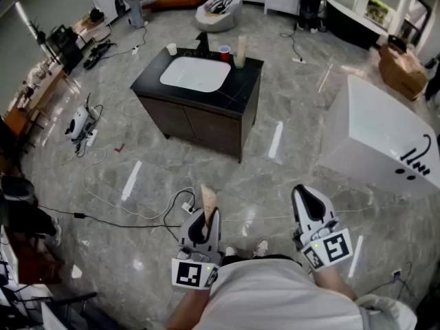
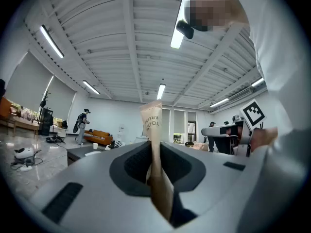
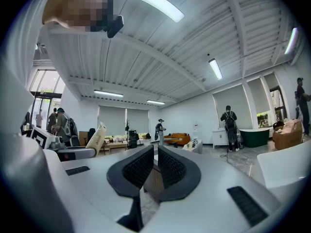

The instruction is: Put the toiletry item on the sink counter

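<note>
My left gripper (image 1: 204,218) is held low at the person's waist, shut on a flat beige toothbrush packet (image 1: 208,198) that sticks up past its jaws. In the left gripper view the packet (image 2: 152,125) stands upright between the closed pads, its printed end above them. The black sink counter (image 1: 240,88) with a white basin (image 1: 196,74) stands apart, across the floor ahead. My right gripper (image 1: 307,196) is beside the left one, shut with nothing between its jaws (image 3: 155,152). In the right gripper view the packet (image 3: 99,137) shows at the left.
On the counter's far edge stand a white cup (image 1: 171,49), a black faucet (image 1: 203,43), a red cup (image 1: 225,51) and a tall beige container (image 1: 241,50). A white tub (image 1: 385,136) sits to the right. Cables (image 1: 130,222) run over the floor at the left.
</note>
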Motion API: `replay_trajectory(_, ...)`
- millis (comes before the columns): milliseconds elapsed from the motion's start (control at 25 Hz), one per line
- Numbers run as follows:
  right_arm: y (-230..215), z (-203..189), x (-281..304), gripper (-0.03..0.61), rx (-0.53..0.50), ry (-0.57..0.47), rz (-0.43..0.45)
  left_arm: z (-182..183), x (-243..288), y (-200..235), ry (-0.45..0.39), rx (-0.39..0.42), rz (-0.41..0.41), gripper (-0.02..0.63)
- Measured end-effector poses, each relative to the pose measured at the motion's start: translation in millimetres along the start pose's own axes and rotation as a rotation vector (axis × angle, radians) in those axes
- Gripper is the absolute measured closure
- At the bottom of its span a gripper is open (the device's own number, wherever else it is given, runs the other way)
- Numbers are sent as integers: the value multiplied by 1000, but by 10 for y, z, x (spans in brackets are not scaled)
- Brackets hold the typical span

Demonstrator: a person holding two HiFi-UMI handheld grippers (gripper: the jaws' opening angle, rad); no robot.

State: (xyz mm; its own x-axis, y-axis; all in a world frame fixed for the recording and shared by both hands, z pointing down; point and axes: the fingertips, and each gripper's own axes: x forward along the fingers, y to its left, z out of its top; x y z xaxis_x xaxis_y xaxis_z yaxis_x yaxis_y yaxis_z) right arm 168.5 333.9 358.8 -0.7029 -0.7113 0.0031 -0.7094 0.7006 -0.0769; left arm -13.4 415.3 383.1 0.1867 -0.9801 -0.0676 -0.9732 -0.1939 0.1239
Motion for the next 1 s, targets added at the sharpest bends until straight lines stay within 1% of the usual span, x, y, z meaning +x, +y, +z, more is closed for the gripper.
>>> replay_trajectory(120, -89, 49, -2, 526, -20, -8, -6, 38, 50, 19, -17, 30, 14, 563)
replay_trajectory(360, -163, 99, -8, 526, -29, -17, -8, 44, 113, -8, -20, 28, 17, 563)
replay_trajectory(480, -188, 124, -3, 525, -15, -29, -6, 55, 123, -5, -23, 32, 22, 563)
replay_trajectory(640, -326, 104, -3, 525, -7, -30, -28, 56, 140, 48, -32, 45, 36, 563)
replay_trajectory(760, -416, 100, -39, 524, -17, -33, -39, 22, 158, 78, -19, 50, 51, 563)
replay_trajectory(920, -580, 109, -91, 525, -17, -36, -39, -1, 274, 1, -14, 42, 62, 563)
replay_trajectory(1000, -689, 112, -121, 525, -19, -39, -40, 26, 362, -52, -23, 55, 72, 563)
